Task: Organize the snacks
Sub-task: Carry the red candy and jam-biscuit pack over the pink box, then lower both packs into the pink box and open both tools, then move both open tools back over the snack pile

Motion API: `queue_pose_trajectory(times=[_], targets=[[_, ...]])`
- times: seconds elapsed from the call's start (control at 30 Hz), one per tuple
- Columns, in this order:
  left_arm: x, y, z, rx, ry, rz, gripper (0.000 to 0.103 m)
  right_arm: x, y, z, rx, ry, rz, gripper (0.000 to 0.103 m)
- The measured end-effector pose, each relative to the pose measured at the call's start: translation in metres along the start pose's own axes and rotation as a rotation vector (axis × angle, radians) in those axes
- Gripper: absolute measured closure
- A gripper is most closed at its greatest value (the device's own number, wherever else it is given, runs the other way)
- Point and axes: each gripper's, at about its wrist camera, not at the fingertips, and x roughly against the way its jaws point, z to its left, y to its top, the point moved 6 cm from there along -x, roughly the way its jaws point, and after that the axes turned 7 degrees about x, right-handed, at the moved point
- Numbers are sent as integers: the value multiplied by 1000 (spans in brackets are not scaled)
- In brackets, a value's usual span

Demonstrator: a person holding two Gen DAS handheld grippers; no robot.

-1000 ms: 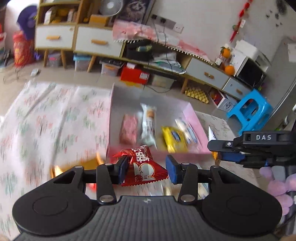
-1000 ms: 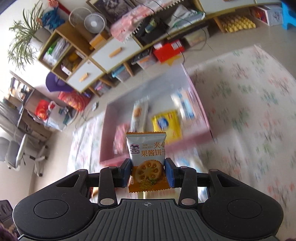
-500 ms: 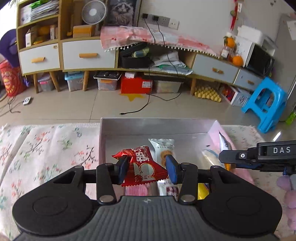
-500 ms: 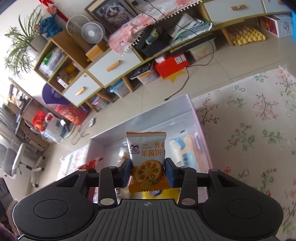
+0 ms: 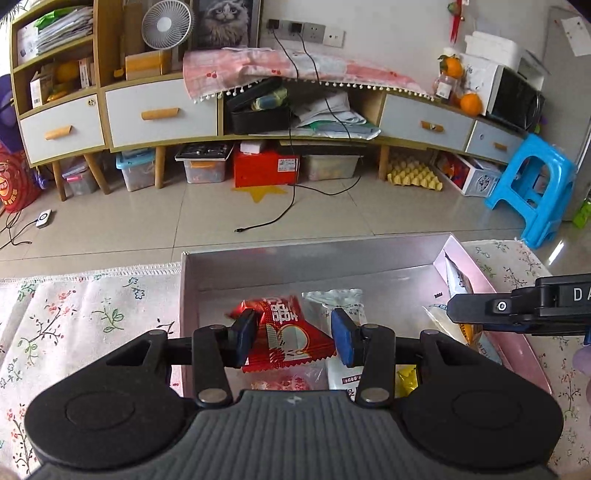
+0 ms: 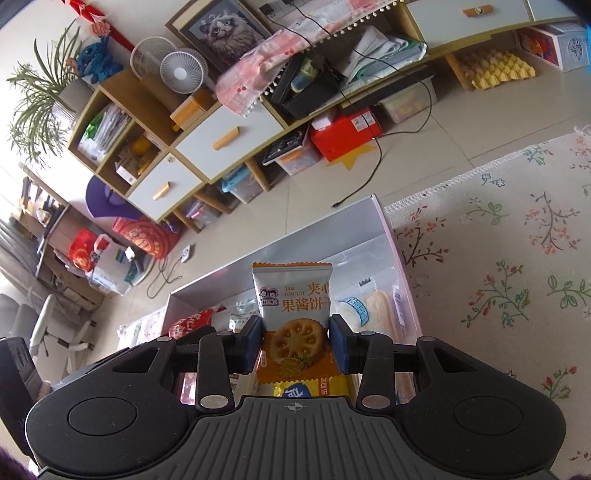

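Seen from the left wrist: left gripper [image 5: 294, 338] hanging over the silver-lined box [image 5: 314, 258], fingers set a little wider than the red snack packet [image 5: 284, 338] between them — near pad against the crinkled edge, far pad apparently just clear of it, so whether gripped or already let go cannot be told. Below, inside the box, a white wrapped snack [image 5: 338, 306] lying lengthwise, something pink under the red one, a scrap of yellow wrapper at the right. Right gripper's dark arm [image 5: 517, 308] entering from the right edge over the box's pink side wall. Likely very light, foil-slick and crushable; best pinched across the flat sealed margin, gently. From the right wrist: right gripper [image 6: 295, 343] closed on the jam biscuit packet [image 6: 293, 317], pads pressing both side edges low down, packet standing upright above the box interior. Beneath it a yellow-and-blue packet [image 6: 299, 389], a pale wafer pack [image 6: 373, 310] beside the right wall, the red packet visible at the left. Probably a brittle biscuit inside a puffed sleeve — light squeeze, hold at the seams, not the centre. Box resting on a surface under a floral cloth [image 6: 498, 277]; beyond, tiled floor, low cabinet with white drawers [image 5: 159, 114], small fan [image 5: 168, 24], cat picture, blue stool [image 5: 532, 188], trailing black cable
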Motion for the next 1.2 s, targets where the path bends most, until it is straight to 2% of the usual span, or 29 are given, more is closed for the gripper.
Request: queue_pose_trajectory(times=[0.23,0.27,0.3,0.33,0.43,0.5,0.63,0.7,0.8,0.9,1.0,1.2], targets=[[0,3,-2,-33,1,-10,60,-1,2,-2,-27,19,-10,60],[-1,3,-2,-29,3,-10,53,0,2,-2,-34,23,-8,48],[1,2,-2,-24,4,-13,46,2,3,-2,-44,26,-11,41],[3,2,-2,-17,-1,-20,44,5,3,-1,-49,32,-20,32],[12,0,-5,-5,-17,-23,38,14,4,3,-39,38,-25,32],[21,-2,-8,-14,-11,-30,29,20,2,8,-23,20,-19,32],[43,-6,-13,-13,5,-39,19,37,-2,17,13,-15,0,31],[56,-9,-14,3,11,-45,10,50,-4,24,37,-28,-2,28],[76,-17,-15,28,21,-48,5,69,-8,37,71,-47,-10,25],[94,-25,-12,95,35,-46,1,88,-17,48,90,-51,-13,23],[112,-36,-7,155,43,-28,1,104,-30,56,100,-60,-7,22],[145,-56,8,178,163,-8,0,129,-59,65,145,-103,31,18]])
